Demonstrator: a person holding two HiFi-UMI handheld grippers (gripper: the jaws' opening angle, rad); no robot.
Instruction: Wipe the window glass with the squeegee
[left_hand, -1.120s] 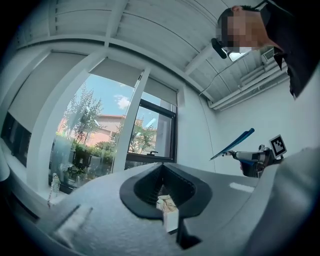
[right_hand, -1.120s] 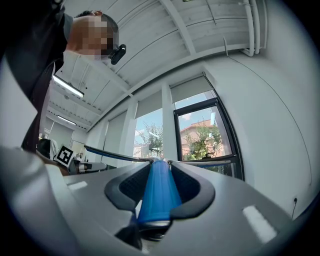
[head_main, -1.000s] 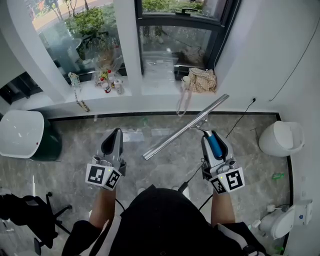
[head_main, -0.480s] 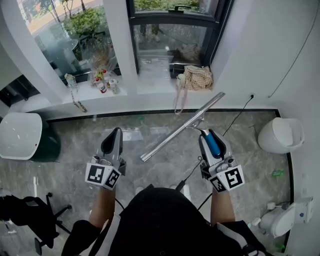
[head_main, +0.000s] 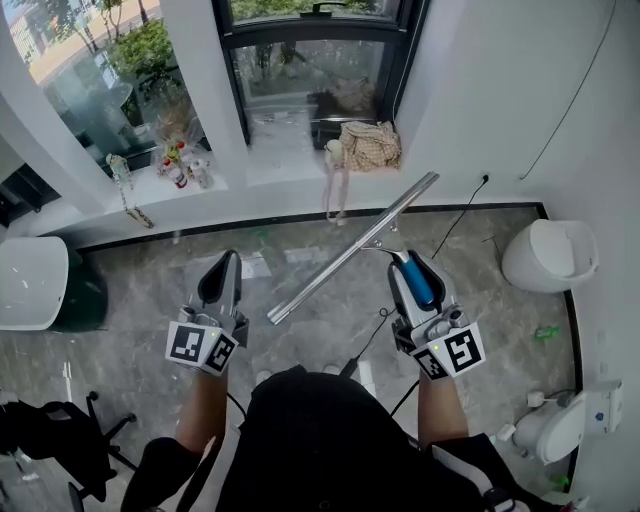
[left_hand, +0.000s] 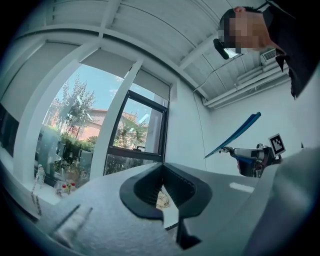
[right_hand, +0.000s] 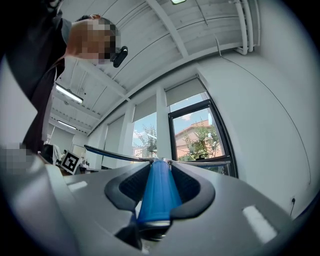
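Note:
My right gripper (head_main: 407, 264) is shut on the blue handle (head_main: 419, 284) of the squeegee; in the right gripper view the handle (right_hand: 156, 192) fills the gap between the jaws. The long metal blade (head_main: 350, 250) slants from lower left to upper right above the grey floor, short of the windowsill. The dark-framed window glass (head_main: 305, 65) lies ahead, and shows as well in the right gripper view (right_hand: 200, 142). My left gripper (head_main: 224, 270) is shut with nothing in it, level with the right one. The blade (left_hand: 235, 134) appears at the right of the left gripper view.
On the white sill (head_main: 275, 160) lie a checked cloth bag (head_main: 368, 145) and small bottles (head_main: 178, 168). White bins stand at the left (head_main: 30, 280) and the right (head_main: 548, 255). A black cable (head_main: 455, 225) runs to a wall socket. A black chair (head_main: 50, 430) is at lower left.
The window, sill and floor have slid left and up in the head view. Both grippers keep their pose and the squeegee stays in the right one.

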